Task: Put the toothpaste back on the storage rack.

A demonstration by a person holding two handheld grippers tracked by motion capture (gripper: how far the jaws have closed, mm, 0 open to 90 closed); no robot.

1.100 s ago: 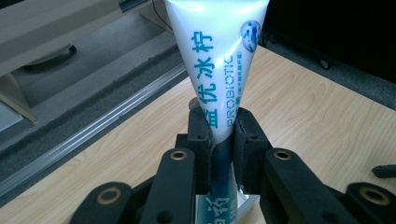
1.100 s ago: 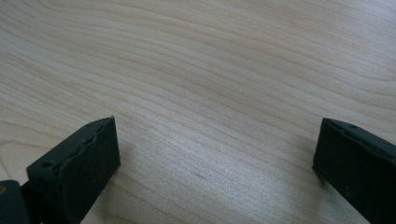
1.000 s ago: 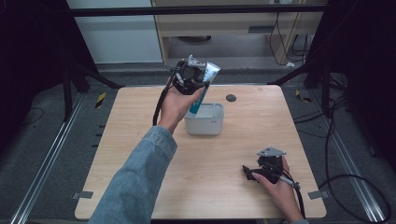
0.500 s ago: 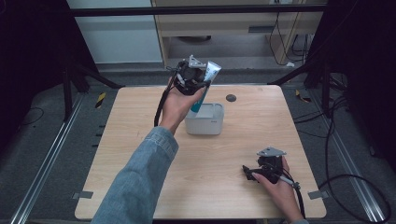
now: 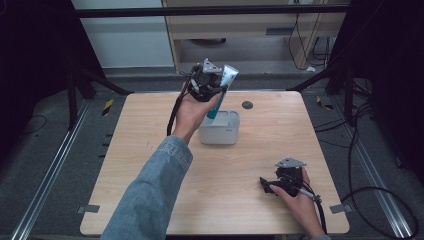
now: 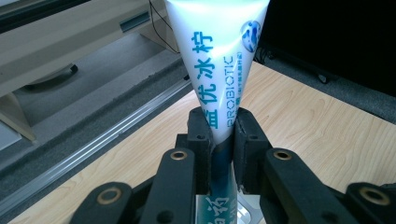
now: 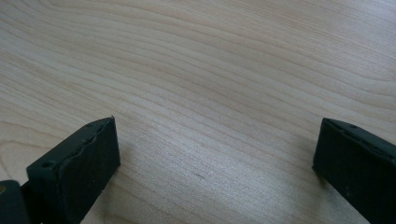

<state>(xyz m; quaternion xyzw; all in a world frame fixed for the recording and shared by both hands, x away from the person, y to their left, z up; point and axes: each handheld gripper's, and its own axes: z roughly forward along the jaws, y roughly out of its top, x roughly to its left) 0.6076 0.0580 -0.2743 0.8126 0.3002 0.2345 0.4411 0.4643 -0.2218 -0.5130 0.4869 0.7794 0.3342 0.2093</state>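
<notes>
The left gripper (image 5: 212, 87) held a white-and-teal tube (image 5: 222, 92) tilted above a white box (image 5: 221, 131) on the desk (image 5: 150, 130). The right gripper (image 5: 272, 184) rested near the desk's right front corner.

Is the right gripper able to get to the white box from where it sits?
Probably yes. The right gripper rests on the table with open jaws, and bare wood lies between it and the white box. The left gripper holds a toothpaste tube above it, though.
</notes>
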